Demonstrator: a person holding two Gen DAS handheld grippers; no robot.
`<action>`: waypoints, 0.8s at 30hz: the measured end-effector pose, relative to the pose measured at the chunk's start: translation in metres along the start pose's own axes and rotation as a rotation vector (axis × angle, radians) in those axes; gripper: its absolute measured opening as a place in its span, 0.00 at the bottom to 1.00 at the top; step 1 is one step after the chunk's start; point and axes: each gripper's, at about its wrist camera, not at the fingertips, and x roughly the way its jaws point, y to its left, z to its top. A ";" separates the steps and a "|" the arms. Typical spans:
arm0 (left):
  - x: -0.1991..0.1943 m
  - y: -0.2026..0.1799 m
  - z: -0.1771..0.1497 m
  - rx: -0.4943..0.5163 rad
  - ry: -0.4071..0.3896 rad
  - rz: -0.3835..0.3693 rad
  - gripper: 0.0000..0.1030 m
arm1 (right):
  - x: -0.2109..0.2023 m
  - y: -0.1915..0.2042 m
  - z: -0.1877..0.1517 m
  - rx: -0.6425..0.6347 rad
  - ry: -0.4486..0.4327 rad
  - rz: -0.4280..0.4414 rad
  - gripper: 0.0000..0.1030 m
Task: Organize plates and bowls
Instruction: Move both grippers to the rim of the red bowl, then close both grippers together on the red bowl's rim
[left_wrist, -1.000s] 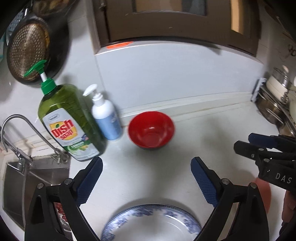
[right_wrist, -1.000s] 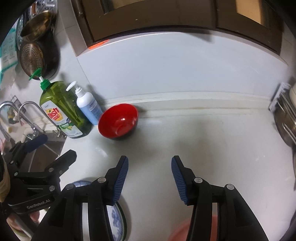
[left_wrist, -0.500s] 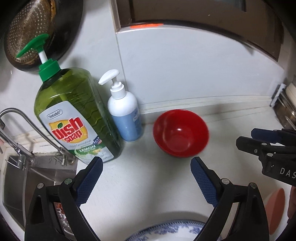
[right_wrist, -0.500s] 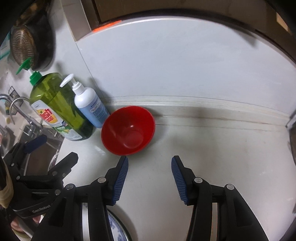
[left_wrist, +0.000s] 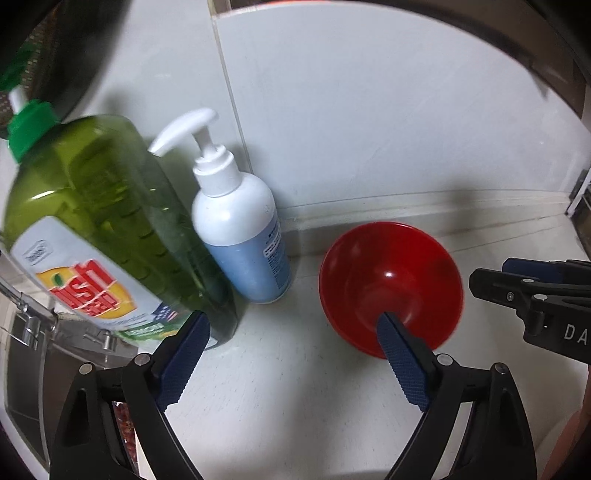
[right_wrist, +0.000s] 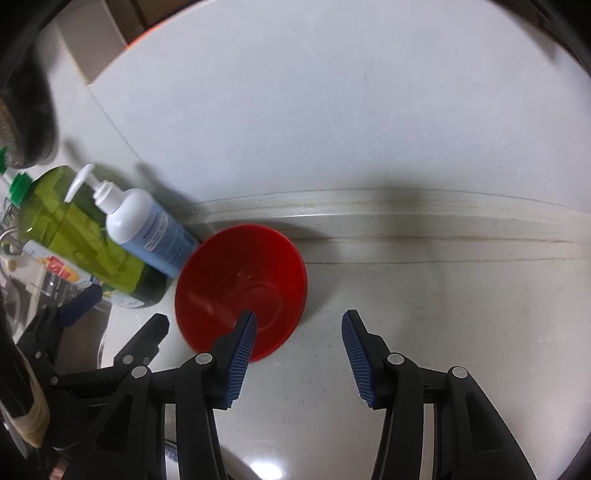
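My left claw (left_wrist: 291, 334) is wide open and holds nothing. My right claw (right_wrist: 299, 336) is open too, with nothing between its blue fingers (right_wrist: 356, 350).

The red bowl (left_wrist: 390, 284) is round, shiny and smooth, with a small bright spot of light inside. It sits right side up on the white counter (left_wrist: 280, 387), close to the back wall.

From my left claw, the bowl is just ahead and to the right. The tip of that claw's right finger (left_wrist: 400, 350) shows in front of the bowl's near edge, but I cannot tell if it touches. The left finger is well apart from the bowl. From my right claw, the bowl (right_wrist: 242, 291) is ahead and to the left. That claw's left finger (right_wrist: 240, 350) shows over the bowl's near rim, and the right finger is off to the side over bare counter. The bowl is not between the fingers of either claw.

The bowl has nothing in it. Left of the bowl stands a white pump bottle (left_wrist: 242, 236) with blue stuff in its lower part. Just beside that is a big green soap bottle (left_wrist: 103, 229) full of green soap. In the left view, my right claw (left_wrist: 535, 291) shows at the right edge.
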 end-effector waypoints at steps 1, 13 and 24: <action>0.005 -0.001 0.000 0.002 0.006 0.001 0.88 | 0.003 -0.002 0.001 0.005 0.006 0.001 0.48; 0.047 -0.011 0.006 0.009 0.086 -0.023 0.71 | 0.038 -0.010 0.008 0.038 0.089 0.036 0.30; 0.070 -0.024 0.012 -0.002 0.165 -0.099 0.29 | 0.050 -0.010 0.009 0.047 0.126 0.052 0.13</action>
